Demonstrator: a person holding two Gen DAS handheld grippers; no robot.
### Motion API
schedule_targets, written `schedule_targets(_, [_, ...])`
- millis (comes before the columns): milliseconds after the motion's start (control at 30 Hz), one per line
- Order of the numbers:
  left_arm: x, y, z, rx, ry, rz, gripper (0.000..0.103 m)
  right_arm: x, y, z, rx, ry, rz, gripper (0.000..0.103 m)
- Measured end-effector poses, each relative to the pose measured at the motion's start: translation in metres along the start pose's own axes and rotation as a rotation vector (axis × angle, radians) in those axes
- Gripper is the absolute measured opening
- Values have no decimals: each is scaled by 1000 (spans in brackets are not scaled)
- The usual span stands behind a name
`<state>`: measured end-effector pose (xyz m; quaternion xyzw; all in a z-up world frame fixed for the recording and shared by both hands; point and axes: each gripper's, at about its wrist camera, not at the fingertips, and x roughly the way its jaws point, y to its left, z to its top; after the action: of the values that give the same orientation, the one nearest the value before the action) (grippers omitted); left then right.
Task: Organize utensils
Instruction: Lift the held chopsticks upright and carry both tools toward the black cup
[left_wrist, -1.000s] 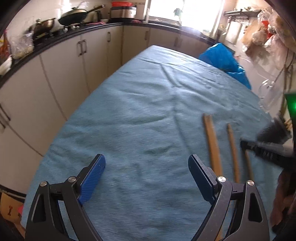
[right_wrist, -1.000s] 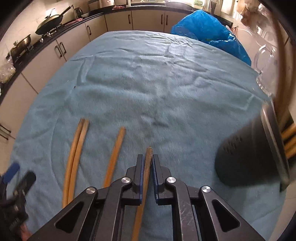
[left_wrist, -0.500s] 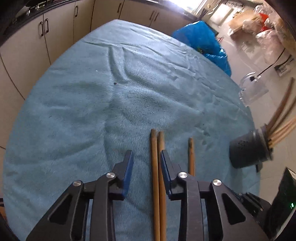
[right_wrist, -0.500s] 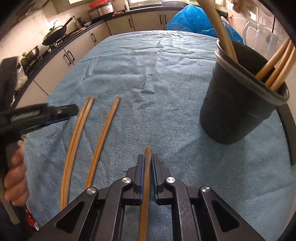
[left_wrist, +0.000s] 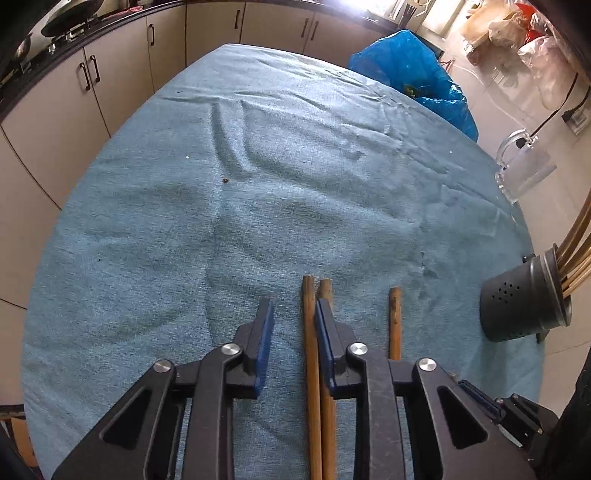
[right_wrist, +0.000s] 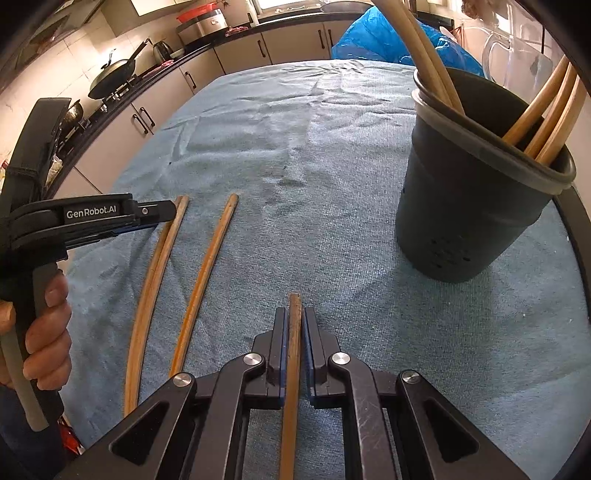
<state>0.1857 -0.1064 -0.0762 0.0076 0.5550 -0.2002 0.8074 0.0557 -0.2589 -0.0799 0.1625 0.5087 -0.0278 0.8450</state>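
Left wrist view has the left tool (left_wrist: 291, 325) low over the tabletop (left_wrist: 258, 192), which is covered in a wrinkly blue towel-like cloth with a couple of dark crumbs on it. Its jaws are spread, with a pair of chopsticks (left_wrist: 313, 332) lying flat side by side: one sits in the gap, the other runs under the right-hand finger. A single chopstick (left_wrist: 395, 321) lies just to the right of them on the cloth. The black utensil holder (left_wrist: 517, 306) stands near the right edge with several chopsticks already sticking out of it. In the right wrist view, the right tool (right_wrist: 294, 339) is pinching one chopstick (right_wrist: 293, 350) lengthwise between its blue pads, with the holder ahead and to the right. Room-wise it's a kitchen: beige cabinets (left_wrist: 122, 74) with dark handles, a wok (right_wrist: 112, 75) on the stove, a blue plastic bag (left_wrist: 413, 74) past the far end, and a clear pitcher (left_wrist: 521, 170) beyond the right edge.
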Motion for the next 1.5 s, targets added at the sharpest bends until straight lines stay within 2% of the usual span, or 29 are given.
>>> schedule_targets(200, [1, -2, 2, 9, 3, 22, 23, 1, 1, 1, -3, 4, -12, 9])
schedule_targets(333, [6, -14, 5, 72, -15, 102, 22, 4, 7, 7, -22, 19, -41, 8])
schedule_targets(433, [7, -16, 5, 85, -27, 127, 16, 8, 10, 12, -45, 23, -65, 9])
schedule_targets(467, [6, -15, 5, 82, -32, 124, 7, 9, 10, 14, -50, 23, -71, 9])
schedule_targets(567, [-2, -2, 1, 40, -38, 42, 7, 12, 9, 19, -49, 22, -69, 8])
schedule_targets(633, [-13, 1, -2, 32, -70, 32, 7, 9, 6, 21, -34, 9, -48, 8])
schedule_targets(733, [-47, 5, -8, 22, -152, -2, 7, -12, 5, 24, -18, -64, -7, 8])
schedule_targets(933, [-127, -2, -25, 38, -363, -35, 7, -82, 8, 18, -20, -327, 50, 8])
schedule_targets(1067, [-169, -9, -45, 59, -458, -48, 7, -126, 10, 2, -38, -502, 64, 8])
schedule_targets(1167, [-191, -13, -60, 75, -512, -42, 7, -149, 12, -12, -45, -602, 67, 8])
schedule_targets(1300, [-205, -22, -71, 100, -542, -46, 7, -168, 15, -25, -39, -681, 67, 8])
schedule_targets(1500, [-214, -31, -80, 115, -556, -46, 7, -177, 14, -33, -40, -697, 68, 8])
